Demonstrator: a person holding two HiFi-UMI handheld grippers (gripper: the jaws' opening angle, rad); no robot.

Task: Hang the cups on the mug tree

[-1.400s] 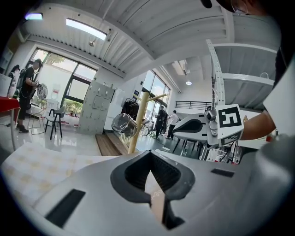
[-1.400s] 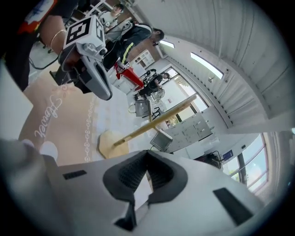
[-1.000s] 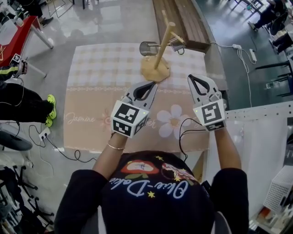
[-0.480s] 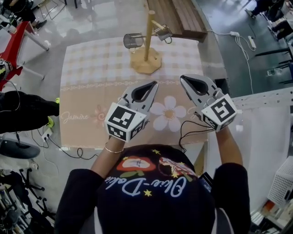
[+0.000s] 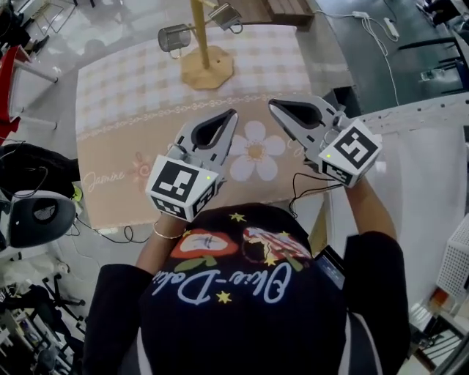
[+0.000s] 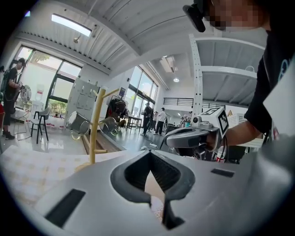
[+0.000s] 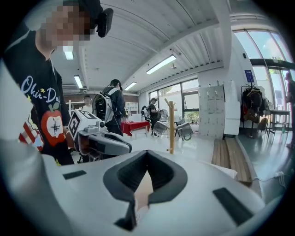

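Fingers (image 6: pixel 97 184) of the left gripper (image 5: pixel 233 114) are pressed tip to tip with nothing between them, and the right gripper (image 5: pixel 272 105) is closed and empty in the same way. Both are held low over the near end of the table (image 5: pixel 132 124), well apart from the mug tree (image 5: pixel 199 29) that stands at the far end. One cup (image 5: pixel 174 36) hangs from a peg on the tree's left side and a second cup (image 5: pixel 225 16) from a peg on its right. No other cup shows on the cloth, so the hanging looks finished. The cups look like thin metal: probably light and stiff, unlikely to break, but smooth enough to slip in a loose pinch. If one needed moving, the surest hold would be across the rim wall, one finger inside and one outside, leaving the handle free to slide along its peg. The tree itself looks light on its small base and might tip if a cup were dragged sideways.
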